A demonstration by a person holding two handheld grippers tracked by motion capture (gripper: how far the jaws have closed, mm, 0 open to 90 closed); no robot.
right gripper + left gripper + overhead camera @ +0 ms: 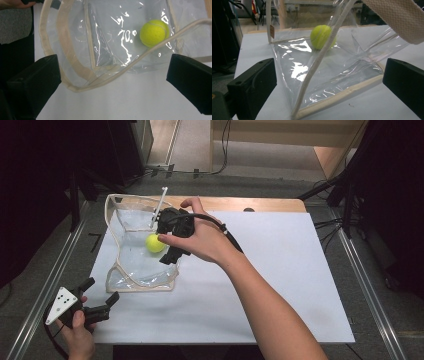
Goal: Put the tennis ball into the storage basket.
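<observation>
A clear plastic bag (135, 265) with beige trim lies on the white table cover at the left. A yellow-green tennis ball (155, 243) rests inside it. My right gripper (167, 251) hovers over the bag beside the ball, its jaws open and holding nothing. In the right gripper view the ball (154, 33) sits inside the bag (105, 50), beyond the wide jaws of the right gripper (112, 85). My left gripper (101, 291) stands open at the bag's near left corner. In its own view the left gripper (329, 82) frames the bag (312, 75) and the ball (322, 36).
The white cover (280, 270) stretches to the right of the bag. A strip of wooden tabletop (240, 203) shows at the far edge. Metal rails (370, 290) run along both sides of the table. A woven strap (397, 17) hangs across the left gripper view.
</observation>
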